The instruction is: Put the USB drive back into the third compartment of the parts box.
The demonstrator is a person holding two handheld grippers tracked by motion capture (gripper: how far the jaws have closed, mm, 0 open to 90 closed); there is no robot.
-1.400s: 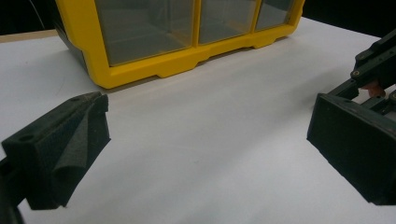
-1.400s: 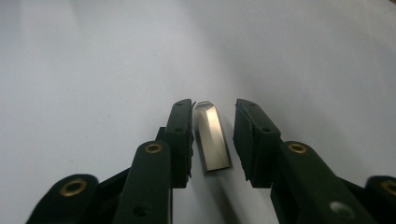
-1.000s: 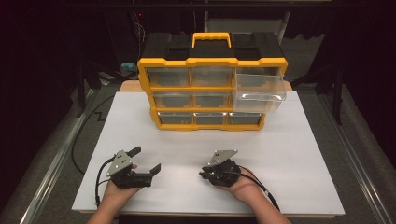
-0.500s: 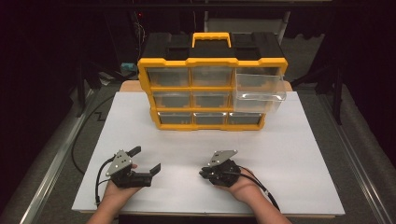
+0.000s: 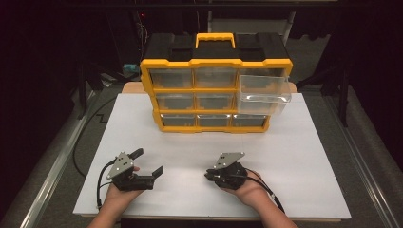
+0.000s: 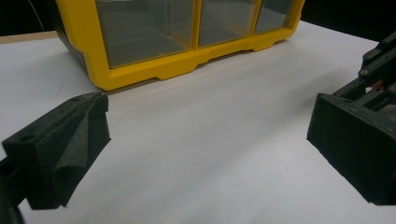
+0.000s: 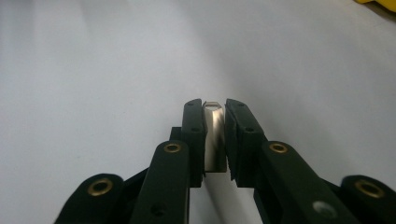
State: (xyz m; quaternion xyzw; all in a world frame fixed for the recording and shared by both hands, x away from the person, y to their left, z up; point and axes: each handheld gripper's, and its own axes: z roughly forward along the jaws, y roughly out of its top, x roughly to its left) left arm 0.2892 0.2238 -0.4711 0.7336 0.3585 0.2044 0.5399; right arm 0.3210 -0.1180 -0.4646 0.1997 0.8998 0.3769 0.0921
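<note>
Evidently the right gripper (image 7: 215,135) was clamped on a small metal piece (image 7: 214,133) low over the bench (image 5: 304,156), the left gripper (image 5: 142,162) stood wide apart, so carrying it steadily to the pulled-out drawer (image 5: 264,85) without loosening seemed wise.

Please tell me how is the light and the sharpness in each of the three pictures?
High view: white table brightly lit, surroundings nearly black, yellow organizer slightly soft. Left gripper view: its near fingers are blurred, drawer fronts reflect dimly. Right gripper view: glare streaks the small metal piece between the fingers; the table washes out pale.
</note>
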